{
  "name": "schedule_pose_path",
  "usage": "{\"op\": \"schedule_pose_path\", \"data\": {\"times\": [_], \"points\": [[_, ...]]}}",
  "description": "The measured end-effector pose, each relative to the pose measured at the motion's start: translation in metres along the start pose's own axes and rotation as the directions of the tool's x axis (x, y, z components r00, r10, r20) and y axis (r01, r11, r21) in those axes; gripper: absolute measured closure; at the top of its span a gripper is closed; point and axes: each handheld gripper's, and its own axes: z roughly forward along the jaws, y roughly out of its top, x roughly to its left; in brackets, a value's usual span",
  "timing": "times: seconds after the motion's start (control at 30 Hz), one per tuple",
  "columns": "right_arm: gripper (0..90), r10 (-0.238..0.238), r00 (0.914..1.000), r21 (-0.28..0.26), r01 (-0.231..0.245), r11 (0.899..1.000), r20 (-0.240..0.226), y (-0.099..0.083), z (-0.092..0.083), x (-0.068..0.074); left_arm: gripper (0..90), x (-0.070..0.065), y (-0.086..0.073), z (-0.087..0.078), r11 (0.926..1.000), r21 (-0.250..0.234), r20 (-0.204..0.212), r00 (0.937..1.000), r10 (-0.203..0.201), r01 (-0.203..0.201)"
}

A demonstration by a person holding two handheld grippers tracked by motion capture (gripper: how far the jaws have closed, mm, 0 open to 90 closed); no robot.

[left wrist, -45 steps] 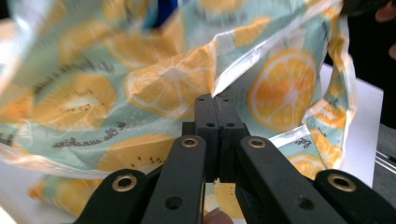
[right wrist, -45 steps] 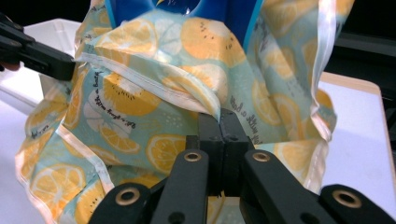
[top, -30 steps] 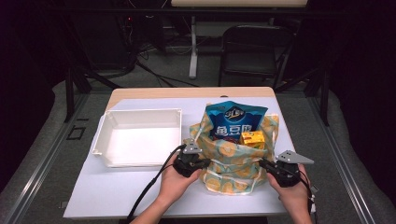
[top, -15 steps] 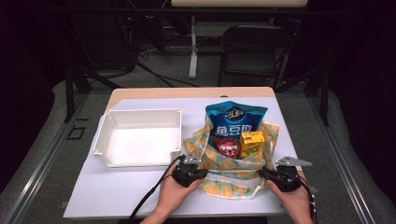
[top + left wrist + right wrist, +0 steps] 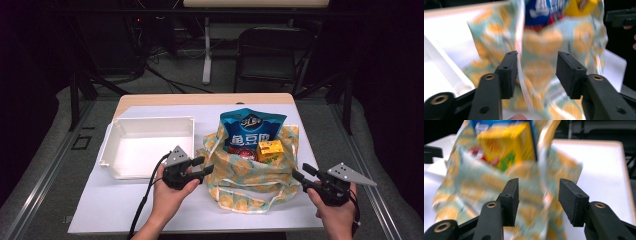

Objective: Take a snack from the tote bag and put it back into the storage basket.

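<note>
Both grippers, left [image 5: 202,166] and right [image 5: 301,173], have just been opening, nothing pinched, flanking the patterned bag [image 5: 250,172] lying between them; its blue snack packet [image 5: 253,129] stands beyond their tips.

The bag [image 5: 250,172] looks like soft printed cloth, wrinkled and matt. The snack pouch [image 5: 252,127] inside is glossy plastic foil. The white tray [image 5: 112,150] is smooth plastic; the tongs [image 5: 197,167] are matt black plastic.
</note>
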Motion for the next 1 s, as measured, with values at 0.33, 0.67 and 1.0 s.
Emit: {"op": "schedule_pose_path", "data": {"times": [0.33, 0.67, 1.0], "points": [[62.5, -0.003, 0.9998, 0.004, 0.003, 1.000, -0.017, 0.050, 0.033, -0.016, 45.7, 0.017, 0.032, 0.045, 0.9973, 0.061, -0.085, 0.9958, -0.036, 0.041], [90.0, 0.049, 0.9939, 0.183, -0.067, 0.981, 0.099, 0.036, 0.093, -0.039, 89.7, 0.020, 0.011, 0.082, 0.9646, 0.252, -0.214, 0.9765, -0.023, 0.078], [90.0, 0.047, 0.9937, 0.361, -0.080, 0.929, 0.101, -0.017, 0.123, -0.047, 89.5, 0.006, -0.016, 0.098, 0.9415, 0.337, -0.271, 0.9583, 0.090, 0.007]]}}
